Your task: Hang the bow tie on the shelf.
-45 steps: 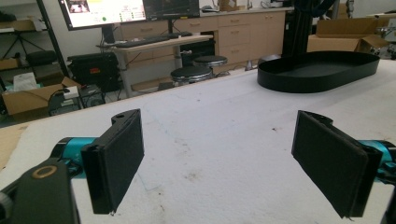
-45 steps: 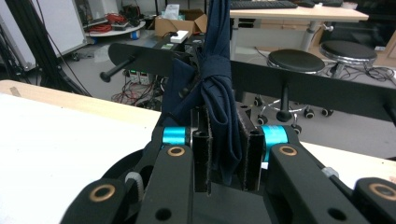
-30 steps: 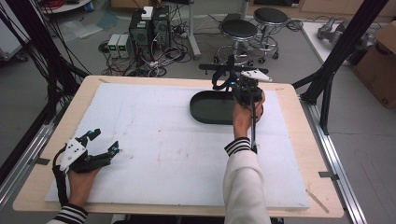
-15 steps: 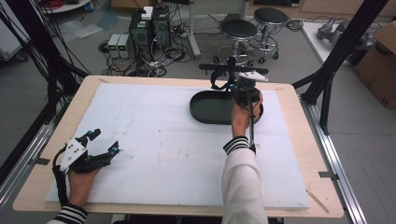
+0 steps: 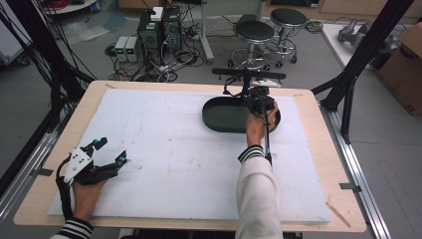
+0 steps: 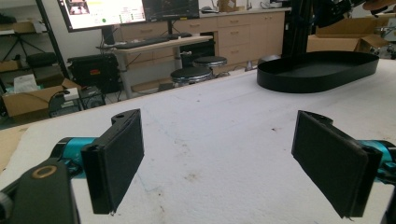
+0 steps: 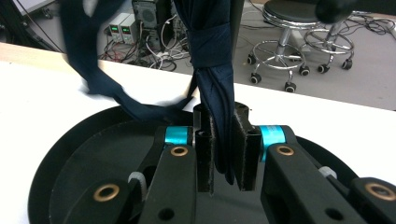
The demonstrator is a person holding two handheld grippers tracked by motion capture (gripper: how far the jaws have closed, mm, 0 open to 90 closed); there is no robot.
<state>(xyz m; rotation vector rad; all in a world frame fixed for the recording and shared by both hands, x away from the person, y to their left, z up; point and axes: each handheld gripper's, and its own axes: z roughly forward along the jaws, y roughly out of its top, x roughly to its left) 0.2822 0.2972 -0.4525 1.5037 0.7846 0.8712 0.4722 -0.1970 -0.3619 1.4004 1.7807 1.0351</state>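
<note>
2 padded fingers (image 7: 204, 154) pinch knotted navy cloth (image 7: 212, 70) above oval black tray (image 7: 88, 158).

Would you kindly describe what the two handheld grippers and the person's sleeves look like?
The left gripper is black, with flat black pads, teal collars behind the jaws, brass-coloured pivot screws and a grey three-cornered plate on top. The right gripper has the same look; a black cable trails from it. Both white sleeves end in black-and-white striped cuffs.
</note>
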